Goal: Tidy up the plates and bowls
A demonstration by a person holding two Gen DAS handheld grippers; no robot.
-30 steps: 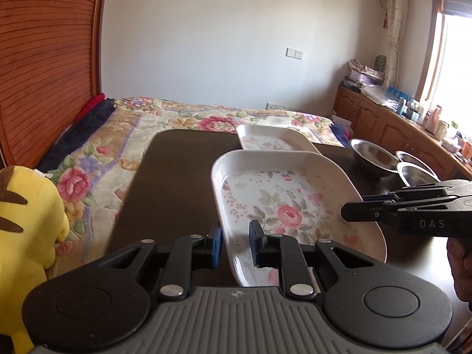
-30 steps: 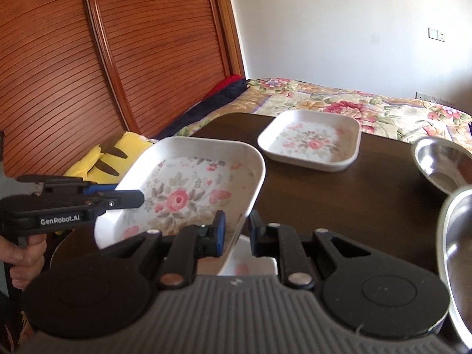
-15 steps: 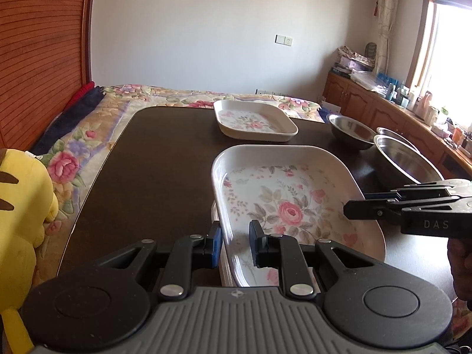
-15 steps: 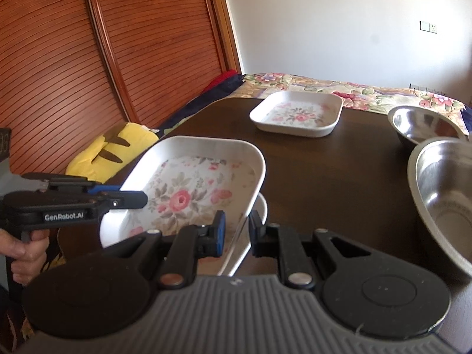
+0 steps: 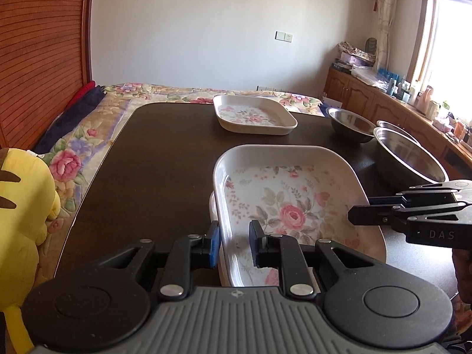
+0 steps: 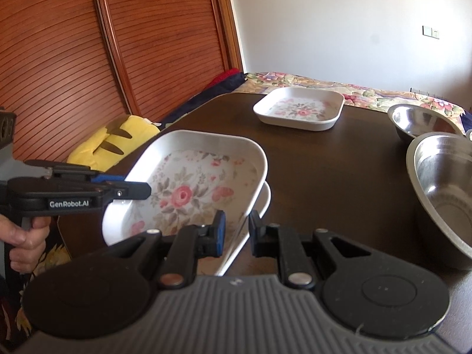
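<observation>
"GenRobot.AI" left claw [image 6: 141,187] and "DAS" right claw [image 5: 358,211] on floral plate [image 5: 292,203]

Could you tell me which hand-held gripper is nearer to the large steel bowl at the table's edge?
The right. The right hand-held gripper grips the floral plate's edge facing the large steel bowl; the left hand-held gripper grips the plate's opposite edge, farther away.

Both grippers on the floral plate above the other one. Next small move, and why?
Probably lower it straight down: the held floral plate sits just above a second plate, with each hand-held gripper, left and right, clamped on a rim.
</observation>
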